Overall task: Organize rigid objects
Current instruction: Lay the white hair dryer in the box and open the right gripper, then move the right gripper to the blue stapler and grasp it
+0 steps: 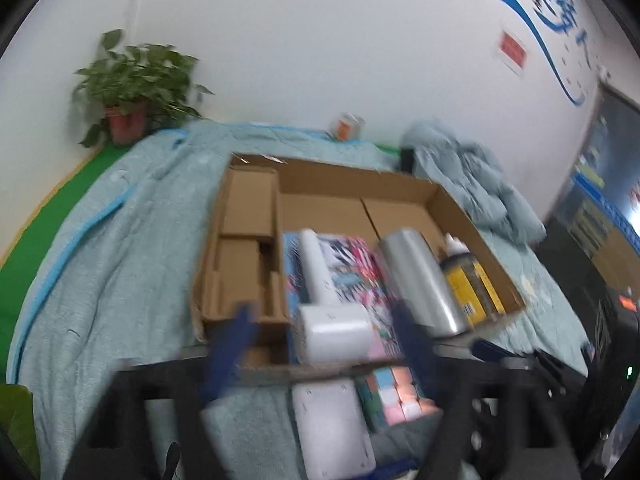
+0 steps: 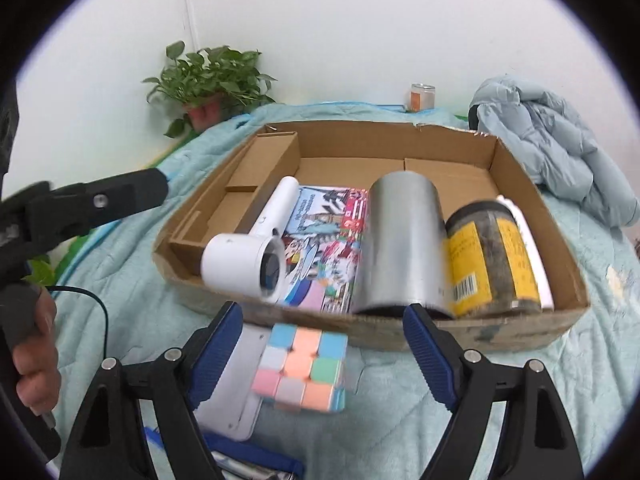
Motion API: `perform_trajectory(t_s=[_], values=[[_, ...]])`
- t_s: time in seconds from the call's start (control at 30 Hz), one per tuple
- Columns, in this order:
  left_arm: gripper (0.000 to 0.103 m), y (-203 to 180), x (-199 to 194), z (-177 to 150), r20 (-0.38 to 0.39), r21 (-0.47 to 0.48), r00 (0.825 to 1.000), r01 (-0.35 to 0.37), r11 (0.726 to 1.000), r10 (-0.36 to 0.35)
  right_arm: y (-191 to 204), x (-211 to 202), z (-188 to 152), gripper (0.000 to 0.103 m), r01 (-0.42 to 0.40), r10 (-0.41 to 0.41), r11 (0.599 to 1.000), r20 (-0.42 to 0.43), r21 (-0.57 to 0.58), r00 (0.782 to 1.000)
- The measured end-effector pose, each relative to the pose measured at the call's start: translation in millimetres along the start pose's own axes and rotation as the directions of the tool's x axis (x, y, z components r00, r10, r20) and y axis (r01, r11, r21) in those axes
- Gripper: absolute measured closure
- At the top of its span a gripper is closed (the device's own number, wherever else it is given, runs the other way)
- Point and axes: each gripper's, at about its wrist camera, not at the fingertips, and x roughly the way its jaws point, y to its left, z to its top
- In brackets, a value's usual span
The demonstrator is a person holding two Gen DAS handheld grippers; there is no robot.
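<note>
The right gripper (image 2: 322,316) hangs released over the cube (image 2: 301,364), which lies on the quilt (image 2: 480,400) against the box's (image 2: 460,330) near wall. Straddle two flat faces squarely, clamp, then lift clear of that wall. The left gripper (image 1: 324,324) is spread, holding nothing. In the box: one dryer (image 2: 248,256), one can (image 2: 400,248), one jar (image 2: 488,256), one book (image 2: 324,240).

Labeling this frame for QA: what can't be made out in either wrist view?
- Left wrist view: motion blur smears the left gripper; fingertip contact unreadable.
- White flat device: right gripper finger covers part; the left view's bottom edge cuts it off.
- Jar label text: blurred in both views.
- Book: hair dryer and silver cylinder hide its edges.
- Small jar by the wall: too small to identify.
</note>
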Motion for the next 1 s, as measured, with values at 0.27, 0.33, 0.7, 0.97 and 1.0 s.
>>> perform_trajectory(t_s=[0.27,0.33,0.7,0.97,1.0], values=[[0.003,-20,-26,-28,0.044,-0.03,0.999,-0.025,0.999,0.026,-23,-44,-10,0.01,0.033,-0.045,0.995,0.127,0.095,0.991],[0.011,-14,-31,-33,0.044,-0.083,0.999,0.004,0.997,0.0,-32,-46,-19,0.004,0.014,-0.032,0.989,0.113,0.15,0.993],[0.011,6,-32,-73,-0.095,-0.14,0.995,0.016,0.99,-0.029,-32,-50,-73,0.004,-0.101,0.102,0.987,-0.009,0.123,0.995],[0.012,19,9,-99,-0.279,-0.207,0.95,0.086,0.975,-0.143,-10,-43,-98,0.004,-0.267,0.281,0.957,-0.125,0.118,0.952],[0.012,19,10,-102,-0.292,-0.2,0.946,0.087,0.976,-0.144,-6,-43,-101,0.004,-0.273,0.286,0.956,-0.133,0.106,0.949]])
